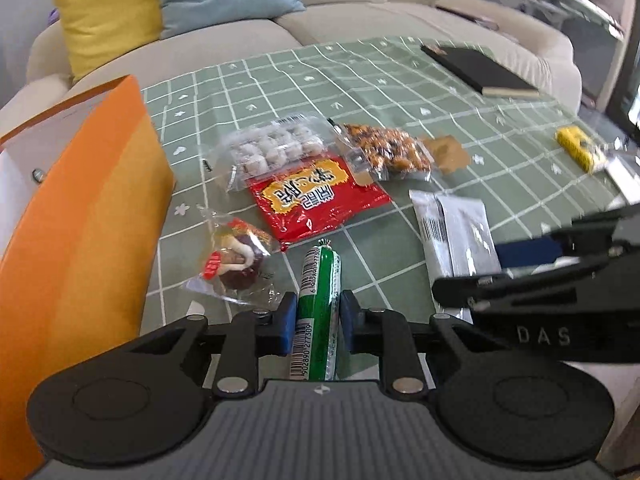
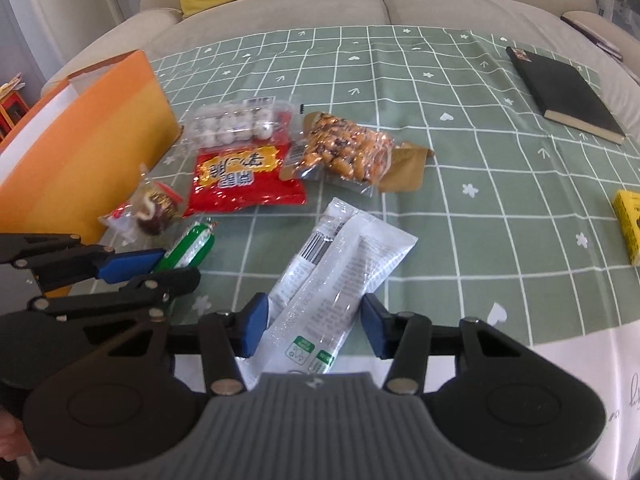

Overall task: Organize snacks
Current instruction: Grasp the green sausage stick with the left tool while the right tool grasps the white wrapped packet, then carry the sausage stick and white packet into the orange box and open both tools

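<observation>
Left wrist view: left gripper point(image 1: 318, 322) clenched on the green sausage stick point(image 1: 318, 304), blue pads pressing both sides of its near end; the stick lies on the green checked tablecloth point(image 1: 400, 92) close to the tabletop's near edge. Right wrist view: right gripper point(image 2: 314, 326) straddles the white-and-clear packet point(image 2: 336, 264); left pad touches the packet's edge, right pad stands just clear, so no grip, jaws part-way apart.

Orange paper bag point(image 1: 80, 216) stands at the tabletop's left edge. Between bag and sausage: clear wrapper with a dark red sweet point(image 1: 234, 262). Toward the tabletop's middle: red packet point(image 1: 316, 196), with a clear tray of pale balls point(image 1: 276, 148) overlapping its far edge and a bag of orange-brown nuts point(image 1: 390, 152) beside it. Black notebook point(image 2: 566, 94) near the far right corner. Yellow box point(image 2: 630, 224) at the right edge.
</observation>
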`<control>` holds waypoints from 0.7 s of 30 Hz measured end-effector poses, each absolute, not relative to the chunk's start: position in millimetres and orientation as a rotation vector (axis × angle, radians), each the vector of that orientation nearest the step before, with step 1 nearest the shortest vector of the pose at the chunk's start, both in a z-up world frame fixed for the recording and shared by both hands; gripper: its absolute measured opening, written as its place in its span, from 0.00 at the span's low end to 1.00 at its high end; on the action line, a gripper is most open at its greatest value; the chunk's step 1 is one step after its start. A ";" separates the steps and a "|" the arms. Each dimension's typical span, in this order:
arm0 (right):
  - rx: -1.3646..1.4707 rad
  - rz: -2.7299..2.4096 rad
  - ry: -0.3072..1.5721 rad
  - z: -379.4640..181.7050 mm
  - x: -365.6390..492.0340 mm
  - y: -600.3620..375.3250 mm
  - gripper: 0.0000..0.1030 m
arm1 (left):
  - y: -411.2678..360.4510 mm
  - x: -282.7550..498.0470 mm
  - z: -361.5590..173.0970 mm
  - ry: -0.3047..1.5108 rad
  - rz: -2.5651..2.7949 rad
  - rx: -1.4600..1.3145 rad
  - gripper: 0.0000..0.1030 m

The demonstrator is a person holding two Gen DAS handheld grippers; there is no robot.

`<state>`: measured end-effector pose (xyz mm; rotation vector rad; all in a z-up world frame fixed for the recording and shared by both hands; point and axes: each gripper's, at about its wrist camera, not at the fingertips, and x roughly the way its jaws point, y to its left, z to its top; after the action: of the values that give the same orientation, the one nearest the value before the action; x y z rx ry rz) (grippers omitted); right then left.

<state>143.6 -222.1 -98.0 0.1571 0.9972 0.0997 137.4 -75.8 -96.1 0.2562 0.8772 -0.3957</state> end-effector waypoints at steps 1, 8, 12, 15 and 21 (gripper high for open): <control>0.156 0.102 0.994 -96.8 141.3 -221.8 0.47 | -74.0 135.5 -93.8 0.874 -0.392 0.237 0.24; 0.149 0.126 0.952 -81.6 126.9 -219.2 0.47 | -62.0 120.4 -73.1 0.844 -0.361 0.155 0.24; 0.134 0.155 0.923 -72.5 119.5 -212.4 0.46 | -53.7 111.9 -59.7 0.826 -0.342 0.122 0.24; 0.099 0.182 0.893 -64.6 113.6 -203.6 0.46 | -47.0 105.9 -50.7 0.809 -0.324 0.105 0.24; 0.055 0.241 0.822 -42.6 103.1 -185.4 0.46 | -30.2 99.3 -33.8 0.794 -0.283 0.051 0.24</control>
<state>103.1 -185.4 -42.6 0.0553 0.8225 0.2414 99.3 -30.2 -33.8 0.0508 0.7941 -0.2828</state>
